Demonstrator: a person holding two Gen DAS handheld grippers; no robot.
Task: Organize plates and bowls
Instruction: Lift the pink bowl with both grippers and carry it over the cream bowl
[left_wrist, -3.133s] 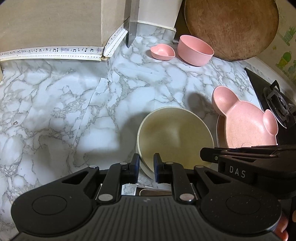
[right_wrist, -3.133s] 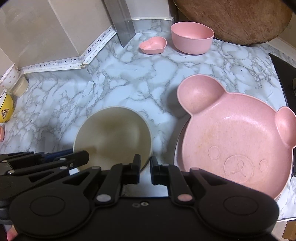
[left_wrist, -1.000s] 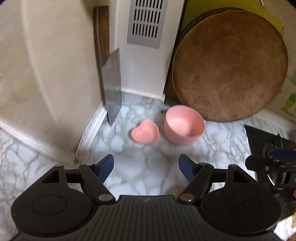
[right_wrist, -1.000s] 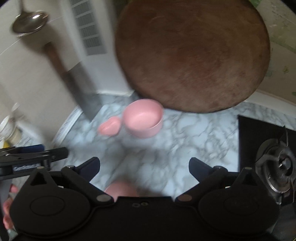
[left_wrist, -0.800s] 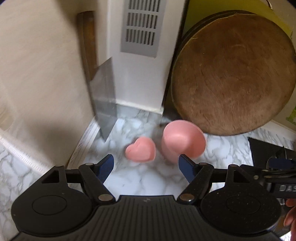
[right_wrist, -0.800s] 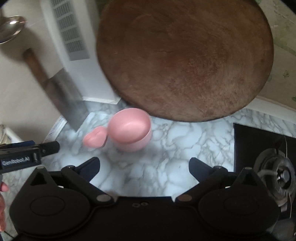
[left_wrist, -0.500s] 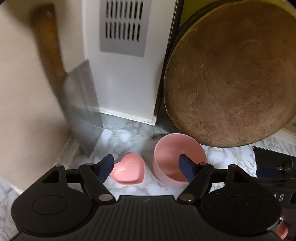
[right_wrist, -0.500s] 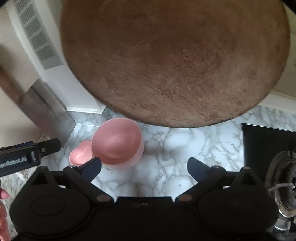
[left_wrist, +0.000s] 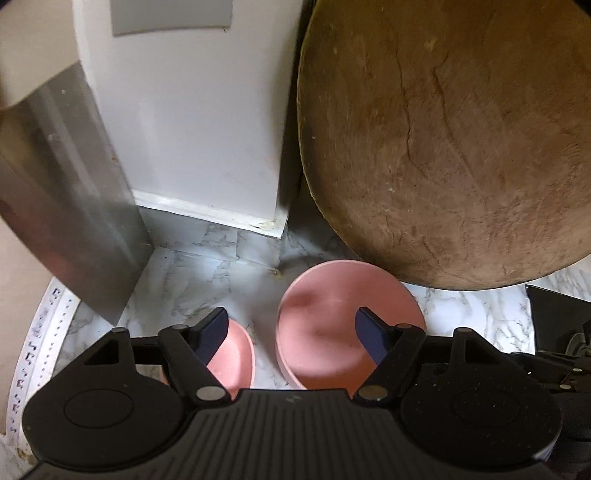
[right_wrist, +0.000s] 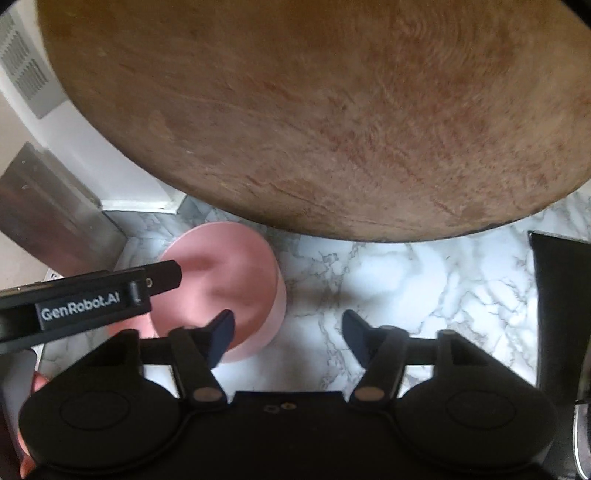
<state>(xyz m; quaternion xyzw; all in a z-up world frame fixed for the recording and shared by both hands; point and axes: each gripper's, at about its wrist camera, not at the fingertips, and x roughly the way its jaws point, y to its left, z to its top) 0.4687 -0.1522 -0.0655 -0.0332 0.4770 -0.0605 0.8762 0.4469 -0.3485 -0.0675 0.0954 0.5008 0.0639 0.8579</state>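
- Left gripper (left_wrist: 291, 334) and right gripper (right_wrist: 288, 332): fingers spread, empty.
- Pink bowl (left_wrist: 332, 332) and heart dish (left_wrist: 236, 354), at its 9 o'clock, not yet gathered.

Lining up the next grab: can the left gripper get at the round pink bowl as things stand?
Probably yes. The left gripper is open just in front of the pink bowl, nothing between them. The wooden board leans close behind, the heart dish sits beside it.

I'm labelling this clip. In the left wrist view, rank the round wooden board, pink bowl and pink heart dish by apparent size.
1. Round wooden board, largest.
2. Pink bowl.
3. Pink heart dish, smallest, though the left gripper partly hides it.
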